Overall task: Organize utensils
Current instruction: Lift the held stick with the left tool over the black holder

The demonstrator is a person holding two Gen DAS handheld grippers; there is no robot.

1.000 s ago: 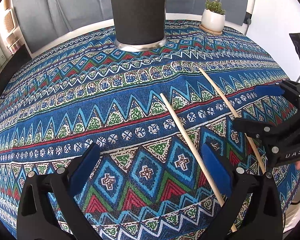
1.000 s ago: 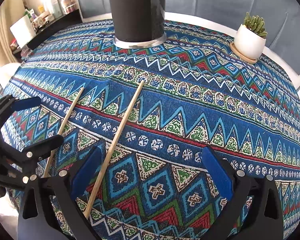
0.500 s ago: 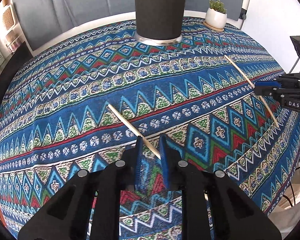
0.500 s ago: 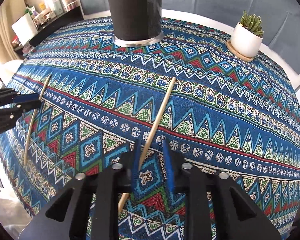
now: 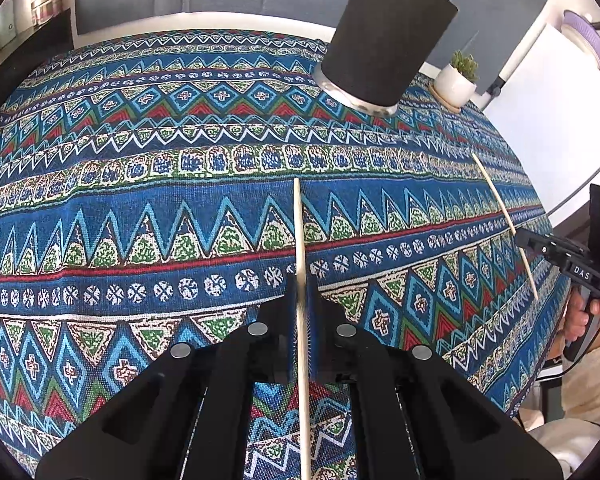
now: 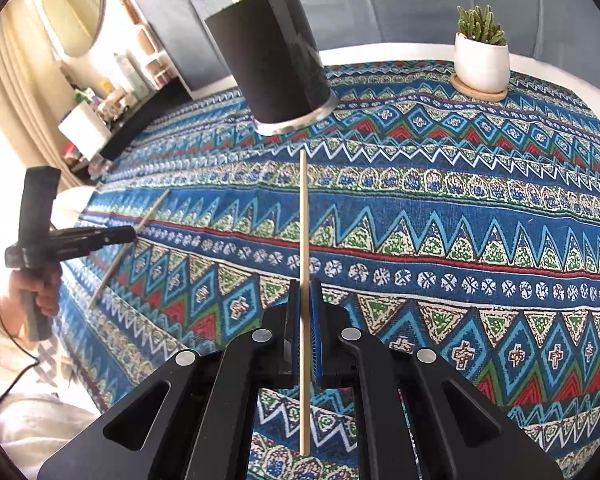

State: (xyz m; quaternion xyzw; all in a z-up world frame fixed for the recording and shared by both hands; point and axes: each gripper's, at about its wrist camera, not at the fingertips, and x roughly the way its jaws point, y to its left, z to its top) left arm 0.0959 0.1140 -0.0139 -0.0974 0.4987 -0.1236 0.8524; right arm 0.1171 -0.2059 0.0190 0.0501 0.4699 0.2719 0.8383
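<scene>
A: Now, status?
B: Left gripper (image 5: 300, 300) clamped on one chopstick (image 5: 298, 232); right gripper (image 6: 305, 300) clamped on the other chopstick (image 6: 304, 216). Both off the cloth (image 5: 140, 220).
A: Next?
B: Tilt tips down, centre over black holder (image 6: 272, 56), then release. One at a time, approx. vertical.

**Surface and items resting on it**

We see a round surface (image 6: 440, 208) covered by a blue, red and green patterned cloth (image 5: 140, 216). On the cloth stand a black cylindrical holder (image 6: 276, 64) containing wooden sticks and, near the far edge, a potted succulent (image 6: 482, 60) on a coaster.
</scene>
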